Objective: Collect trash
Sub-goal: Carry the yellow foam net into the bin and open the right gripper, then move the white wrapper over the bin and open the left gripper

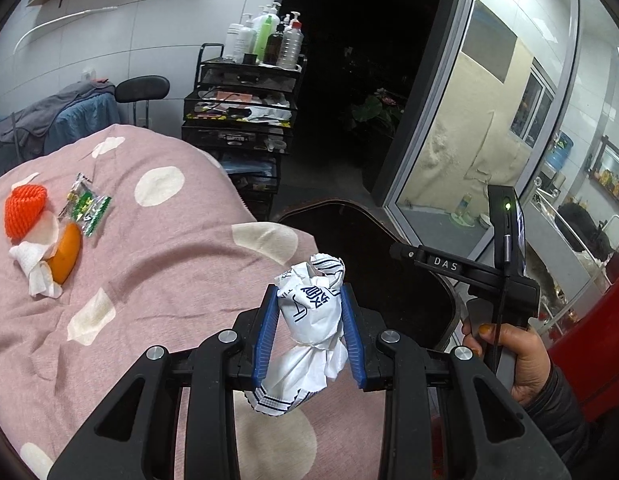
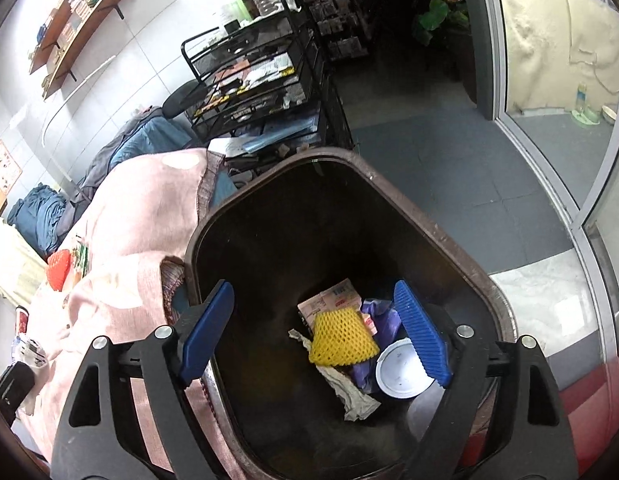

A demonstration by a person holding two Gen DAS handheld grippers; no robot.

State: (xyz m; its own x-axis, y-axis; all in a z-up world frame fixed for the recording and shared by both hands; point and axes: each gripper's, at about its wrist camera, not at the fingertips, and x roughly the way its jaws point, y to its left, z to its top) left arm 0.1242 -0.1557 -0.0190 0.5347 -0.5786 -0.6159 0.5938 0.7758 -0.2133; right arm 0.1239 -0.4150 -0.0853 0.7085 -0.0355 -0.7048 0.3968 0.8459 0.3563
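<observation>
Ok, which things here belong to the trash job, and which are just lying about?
Job: crumpled wrapper in left tongs; bin; red net, tissue, green packet on blanket.
Lying about: bottles, cart, chair.

- One crumpled white wrapper
- One orange net sleeve
- One yellow net sleeve
- One green packet
- One bin
- One white lid

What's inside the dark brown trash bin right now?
In the dark brown trash bin: a yellow foam net sleeve, a printed carton, purple plastic, a white round lid and crumpled paper. Anything under that pile is covered.
</observation>
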